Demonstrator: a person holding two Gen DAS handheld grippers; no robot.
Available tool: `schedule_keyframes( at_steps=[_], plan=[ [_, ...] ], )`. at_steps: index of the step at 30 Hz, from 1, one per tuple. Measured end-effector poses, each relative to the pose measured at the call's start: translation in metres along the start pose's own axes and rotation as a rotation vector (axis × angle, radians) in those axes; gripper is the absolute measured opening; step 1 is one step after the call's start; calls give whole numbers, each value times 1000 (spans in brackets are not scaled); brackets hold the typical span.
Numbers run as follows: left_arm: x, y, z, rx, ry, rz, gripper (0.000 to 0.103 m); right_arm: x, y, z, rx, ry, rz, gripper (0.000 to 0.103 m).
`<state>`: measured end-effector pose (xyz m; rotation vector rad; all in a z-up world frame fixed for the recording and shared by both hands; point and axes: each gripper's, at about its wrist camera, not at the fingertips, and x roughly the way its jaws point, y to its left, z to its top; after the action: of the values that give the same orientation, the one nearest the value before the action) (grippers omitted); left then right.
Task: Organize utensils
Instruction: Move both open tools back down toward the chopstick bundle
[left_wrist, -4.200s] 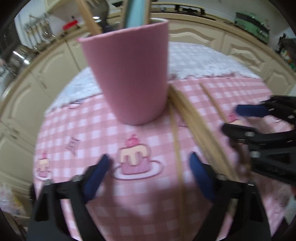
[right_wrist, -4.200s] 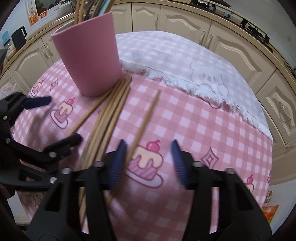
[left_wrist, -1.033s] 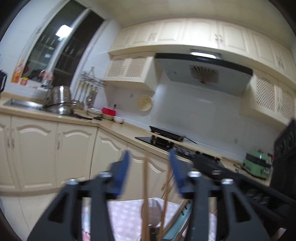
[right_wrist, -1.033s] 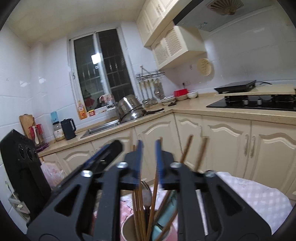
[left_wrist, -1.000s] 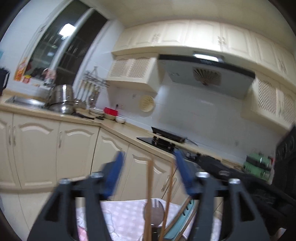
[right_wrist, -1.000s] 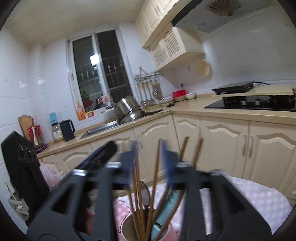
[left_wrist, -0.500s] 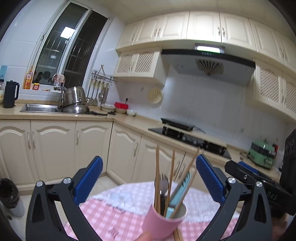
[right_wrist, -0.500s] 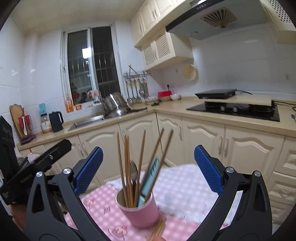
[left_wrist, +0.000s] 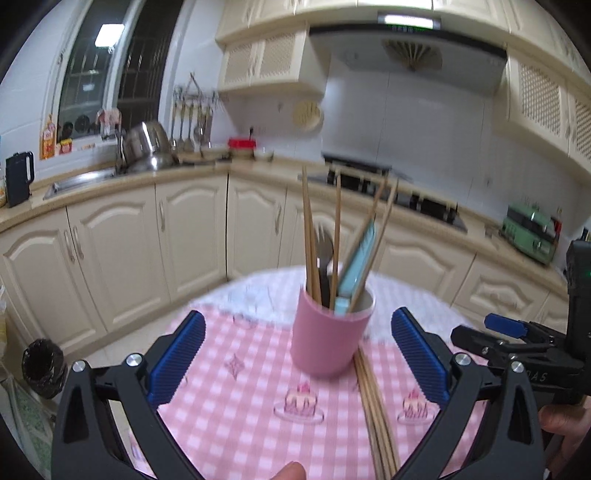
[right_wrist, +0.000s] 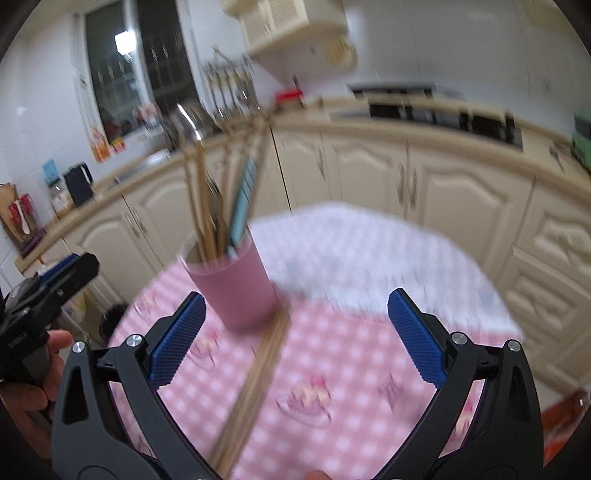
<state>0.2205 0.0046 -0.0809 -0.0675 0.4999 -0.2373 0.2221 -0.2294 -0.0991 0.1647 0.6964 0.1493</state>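
A pink cup (left_wrist: 329, 334) stands on the pink checked tablecloth (left_wrist: 236, 406). It holds several wooden chopsticks (left_wrist: 309, 240), a metal fork (left_wrist: 325, 251) and a light blue utensil (left_wrist: 356, 266). A bundle of loose chopsticks (left_wrist: 375, 410) lies on the cloth right of the cup. My left gripper (left_wrist: 297, 360) is open and empty, in front of the cup. My right gripper (right_wrist: 295, 336) is open and empty, above the loose chopsticks (right_wrist: 255, 384), with the cup (right_wrist: 232, 284) ahead to the left. The right view is blurred.
A white cloth (left_wrist: 266, 288) covers the far part of the round table. Cream kitchen cabinets (left_wrist: 110, 251) ring the room, with a sink, pots and a stove on the counter. A black bin (left_wrist: 42, 367) stands on the floor at the left.
Both grippers have tilted down toward the table, so the cup and the loose chopsticks sit higher and larger in both views. Both stay open and empty.
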Motion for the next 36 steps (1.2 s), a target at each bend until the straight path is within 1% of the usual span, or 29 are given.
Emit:
schedule_keyframes(
  at_steps=[4,8,10,15,18,22,29,31,33,36],
  plan=[
    [15,-3,-15,21,83,3,98,27,-2,-23,-6,134,-30,97],
    [26,-1,-29,23,137,7,98,48,2,-42,-37,217,-48,97],
    [30,0,-34,27,160,11,98,55,4,-47,-43,240,-52,97],
    [36,2,-43,30,193,15,98,65,14,-56,-72,282,-63,97],
    [41,3,-48,21,217,11,98,72,19,-61,-103,309,-90,97],
    [46,2,-54,28,243,10,98,73,20,-64,-103,314,-93,97],
    [52,0,-59,25,267,5,98,80,22,-58,-101,336,-115,97],
    [54,0,-60,26,276,4,98,84,24,-58,-107,346,-116,97],
    [55,0,-62,29,282,1,98,87,30,-59,-132,353,-135,97],
    [58,-3,-64,36,306,-20,98,85,29,-62,-144,350,-132,97]
  ],
)
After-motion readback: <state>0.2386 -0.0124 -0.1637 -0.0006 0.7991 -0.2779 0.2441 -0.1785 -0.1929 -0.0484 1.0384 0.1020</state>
